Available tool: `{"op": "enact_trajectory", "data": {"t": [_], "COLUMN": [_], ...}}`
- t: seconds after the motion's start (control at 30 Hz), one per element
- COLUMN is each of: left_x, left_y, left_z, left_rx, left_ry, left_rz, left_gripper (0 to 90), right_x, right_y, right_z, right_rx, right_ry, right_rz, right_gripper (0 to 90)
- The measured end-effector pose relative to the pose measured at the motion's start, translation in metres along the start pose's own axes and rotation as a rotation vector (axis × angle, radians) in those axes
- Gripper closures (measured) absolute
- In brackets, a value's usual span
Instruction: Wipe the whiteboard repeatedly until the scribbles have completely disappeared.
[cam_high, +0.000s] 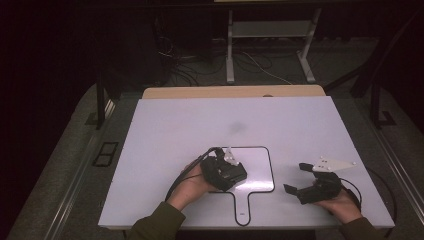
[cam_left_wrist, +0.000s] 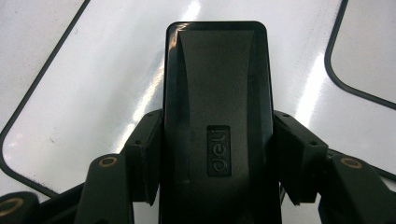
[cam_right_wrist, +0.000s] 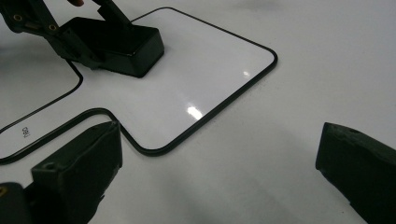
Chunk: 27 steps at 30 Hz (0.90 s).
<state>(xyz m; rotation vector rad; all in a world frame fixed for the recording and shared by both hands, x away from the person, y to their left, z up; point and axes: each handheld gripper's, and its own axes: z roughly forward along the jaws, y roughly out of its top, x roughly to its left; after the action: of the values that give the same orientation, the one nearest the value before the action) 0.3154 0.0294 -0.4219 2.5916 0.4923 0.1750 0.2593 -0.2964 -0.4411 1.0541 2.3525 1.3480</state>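
Left tongs (cam_high: 235, 172) clamp black eraser (cam_left_wrist: 217, 116) flat on whiteboard (cam_high: 257, 165), eraser's long axis running 12 to 6 along jaws. Right tongs (cam_high: 295, 177) wide, empty, on bench (cam_high: 165, 130) at 3 o'clock, eraser toward 9.

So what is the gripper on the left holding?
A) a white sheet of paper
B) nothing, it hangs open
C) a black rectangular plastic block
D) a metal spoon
C: the left gripper has its jaws closed against both sides of a black rectangular plastic block marked "deli", over the white handled board.
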Motion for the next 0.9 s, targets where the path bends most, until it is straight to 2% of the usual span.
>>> {"op": "enact_trajectory", "data": {"t": [0.1, 0.13, 0.17, 0.27, 0.33, 0.37, 0.47, 0.53, 0.6, 0.7, 0.73, 0.8, 0.87, 0.9], "left_x": [0.010, 0.012, 0.015, 0.015, 0.010, 0.006, -0.005, -0.004, 0.000, 0.011, 0.013, 0.014, 0.009, 0.006], "left_y": [-0.002, -0.003, -0.004, -0.005, -0.004, -0.003, 0.000, 0.000, -0.001, -0.004, -0.005, -0.006, -0.006, -0.005], "left_z": [-0.001, -0.001, -0.002, -0.002, -0.002, 0.000, 0.001, 0.001, 0.000, -0.002, -0.002, -0.003, -0.002, -0.002], "left_rx": [0.008, 0.006, 0.007, 0.006, 0.005, -0.010, -0.009, -0.006, -0.002, 0.009, 0.003, 0.005, -0.002, -0.009], "left_ry": [0.060, 0.078, 0.081, 0.079, 0.040, 0.021, -0.012, -0.007, 0.041, 0.085, 0.083, 0.072, 0.045, 0.029], "left_rz": [-0.011, -0.027, -0.034, -0.037, -0.030, -0.028, -0.008, -0.001, -0.004, -0.028, -0.043, -0.044, -0.048, -0.035], "left_gripper": [39.6, 39.6, 39.6, 39.6, 39.6, 39.5, 39.5, 39.6, 39.6, 39.6, 39.6, 39.6, 39.6, 39.6], "right_x": [0.000, 0.000, 0.000, 0.000, 0.000, 0.000, 0.000, 0.000, 0.000, 0.000, 0.000, 0.000, 0.000, 0.000], "right_y": [0.000, 0.000, 0.000, 0.000, 0.000, 0.000, 0.000, 0.000, 0.000, 0.000, 0.000, 0.000, 0.000, 0.000], "right_z": [0.000, -0.001, -0.001, 0.000, 0.000, 0.000, 0.001, 0.000, 0.000, 0.000, 0.000, 0.000, 0.000, 0.000], "right_rx": [-0.002, -0.002, -0.003, -0.002, 0.002, 0.002, 0.002, 0.002, 0.001, 0.001, 0.002, 0.002, 0.003, 0.004], "right_ry": [-0.002, -0.002, -0.002, -0.002, -0.001, -0.001, -0.002, -0.003, -0.004, -0.005, -0.005, -0.005, -0.005, -0.006], "right_rz": [-0.002, -0.002, -0.001, 0.001, 0.001, 0.001, 0.001, -0.002, -0.004, -0.006, -0.006, -0.005, -0.003, -0.003], "right_gripper": [0.0, 0.0, 0.0, 0.0, 0.0, 0.0, 0.0, 0.0, 0.0, 0.0, 0.0, 0.0, 0.0, 0.0]}}
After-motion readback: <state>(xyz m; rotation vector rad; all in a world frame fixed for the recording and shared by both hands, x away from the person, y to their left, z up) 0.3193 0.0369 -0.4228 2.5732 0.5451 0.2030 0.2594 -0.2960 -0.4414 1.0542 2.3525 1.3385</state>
